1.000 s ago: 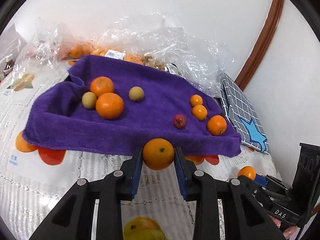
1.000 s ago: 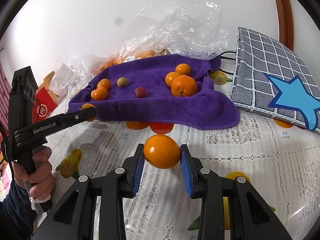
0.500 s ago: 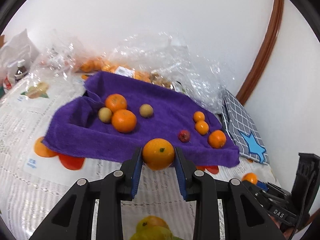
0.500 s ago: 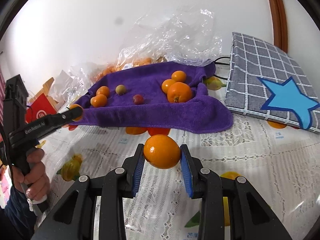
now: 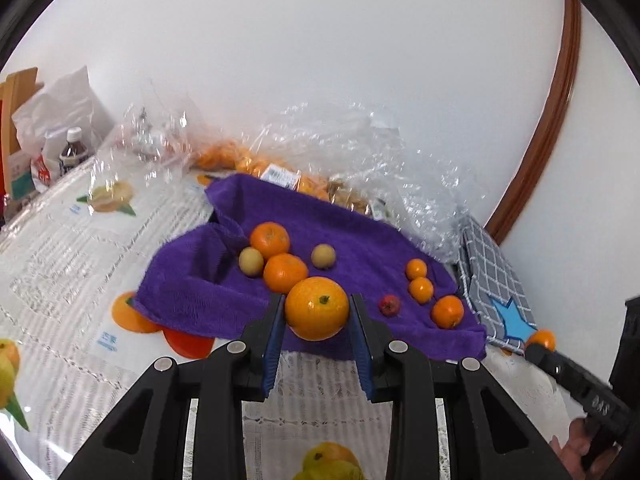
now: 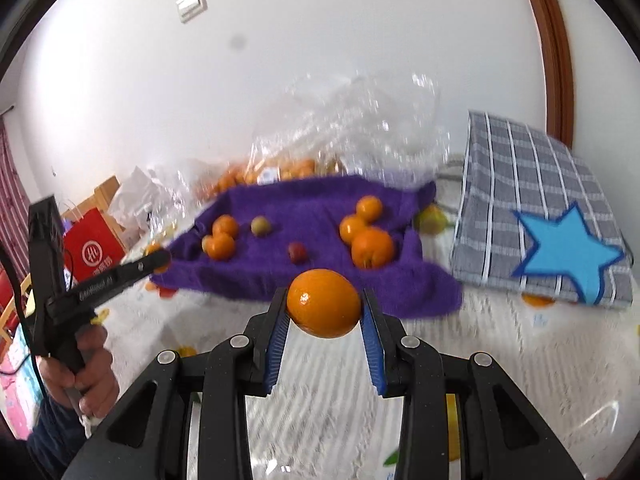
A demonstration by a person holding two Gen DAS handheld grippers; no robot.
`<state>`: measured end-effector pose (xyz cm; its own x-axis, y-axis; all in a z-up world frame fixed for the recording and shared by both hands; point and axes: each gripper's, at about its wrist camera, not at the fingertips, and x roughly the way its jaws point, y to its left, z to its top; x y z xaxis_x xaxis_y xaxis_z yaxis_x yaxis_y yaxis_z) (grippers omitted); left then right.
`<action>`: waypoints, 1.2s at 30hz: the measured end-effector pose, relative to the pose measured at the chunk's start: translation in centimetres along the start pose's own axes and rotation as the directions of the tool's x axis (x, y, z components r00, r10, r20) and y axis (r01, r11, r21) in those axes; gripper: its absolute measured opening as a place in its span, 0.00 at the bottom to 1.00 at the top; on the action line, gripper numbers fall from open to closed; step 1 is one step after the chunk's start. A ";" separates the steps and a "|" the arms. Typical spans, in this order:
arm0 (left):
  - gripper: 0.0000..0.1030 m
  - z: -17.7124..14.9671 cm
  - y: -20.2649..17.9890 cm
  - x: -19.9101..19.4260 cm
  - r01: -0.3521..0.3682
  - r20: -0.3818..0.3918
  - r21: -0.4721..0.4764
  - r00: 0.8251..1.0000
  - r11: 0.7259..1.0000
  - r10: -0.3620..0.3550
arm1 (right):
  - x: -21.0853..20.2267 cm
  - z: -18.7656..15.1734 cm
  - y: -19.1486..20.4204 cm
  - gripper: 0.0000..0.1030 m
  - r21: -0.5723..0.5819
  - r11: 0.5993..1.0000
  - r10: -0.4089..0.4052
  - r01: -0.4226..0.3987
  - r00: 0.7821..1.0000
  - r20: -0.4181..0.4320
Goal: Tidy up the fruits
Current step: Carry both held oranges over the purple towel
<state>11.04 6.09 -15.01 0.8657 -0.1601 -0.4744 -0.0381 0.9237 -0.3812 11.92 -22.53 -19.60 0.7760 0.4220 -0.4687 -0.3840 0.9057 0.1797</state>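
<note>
— Both our hands have risen since a second ago, above the desk point(image 5: 60, 264).
— Yes; our left hand-held gripper point(image 5: 317, 314) clamps one orange point(image 5: 317, 308), our right hand-held gripper point(image 6: 324, 306) another orange point(image 6: 323, 303), before the purple towel point(image 5: 360, 236).

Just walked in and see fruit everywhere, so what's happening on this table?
A person is sorting fruit with a handheld claw in each hand. The left claw is shut on an orange, and the right claw is shut on another orange, both held above the tablecloth in front of the purple towel. Several oranges, two yellowish fruits and one small red fruit already lie on the towel.
</note>
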 end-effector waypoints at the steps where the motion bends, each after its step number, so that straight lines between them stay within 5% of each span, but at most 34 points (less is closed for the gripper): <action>1: 0.29 0.1 0.1 -0.3 0.003 0.009 0.002 1.000 1.000 -0.003 | 0.0 0.6 0.2 0.34 -0.007 1.000 -0.001 0.001 1.000 0.010; 9: 0.29 5.2 0.7 -1.0 -0.030 0.049 0.052 0.998 0.998 0.027 | 1.5 5.0 1.5 0.34 -0.046 0.999 0.004 -0.001 0.998 0.056; 15: 0.29 8.6 1.1 2.0 -0.041 0.071 0.056 0.997 0.998 0.037 | 4.5 7.4 2.1 0.34 -0.043 0.999 0.023 -0.020 0.997 0.069; 23: 0.29 7.3 3.8 6.1 -0.012 -0.045 -0.019 0.999 1.000 0.011 | 11.1 5.9 1.8 0.34 -0.020 0.999 0.048 -0.049 0.998 -0.043; 36: 0.29 4.4 3.2 8.1 -0.106 -0.188 -0.013 0.977 0.994 0.102 | 14.3 3.6 1.5 0.34 -0.055 0.998 0.011 -0.020 0.988 -0.155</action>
<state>20.10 9.31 -16.64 0.7482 -0.1279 -0.6510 -0.1362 0.9308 -0.3393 24.26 -15.03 -22.90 0.6849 0.4205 -0.5951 -0.4262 0.8936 0.1410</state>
